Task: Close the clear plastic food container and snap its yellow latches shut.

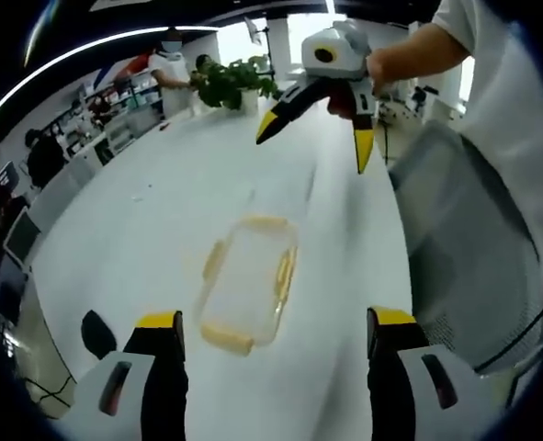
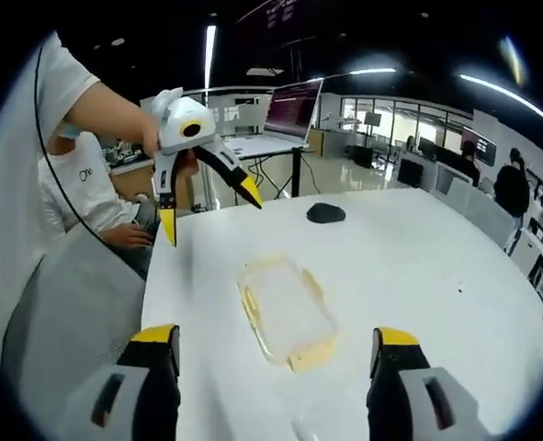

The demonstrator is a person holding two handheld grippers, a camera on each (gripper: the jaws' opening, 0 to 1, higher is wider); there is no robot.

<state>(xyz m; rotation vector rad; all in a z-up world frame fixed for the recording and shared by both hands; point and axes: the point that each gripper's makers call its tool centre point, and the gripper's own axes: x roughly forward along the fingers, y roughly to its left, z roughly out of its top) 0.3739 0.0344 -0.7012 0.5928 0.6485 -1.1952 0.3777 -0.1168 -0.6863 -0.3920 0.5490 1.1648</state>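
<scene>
Container of clear plastic lies flat on the white worktop, ahead of the left gripper and roughly centred between its two yellow-tipped jaws, which stand wide apart with nothing between them. Yellow latches run along the container's edges; whether they are pressed down is too blurred to tell. In the right gripper view the same container sits ahead of the right gripper, a little left of the middle of its gap, and those jaws are also spread apart and empty. Neither pair of jaws touches the container.

In the left gripper view the right gripper hangs in the air beyond the container, held by a hand, jaws splayed. In the right gripper view the left gripper is raised above the near-left part of the worktop, jaws splayed too.

A small dark object rests on the worktop well beyond the container. A potted plant stands at the far end of the worktop in the left gripper view. A seated person in a white shirt is beside the worktop's edge, and a monitor stands behind.
</scene>
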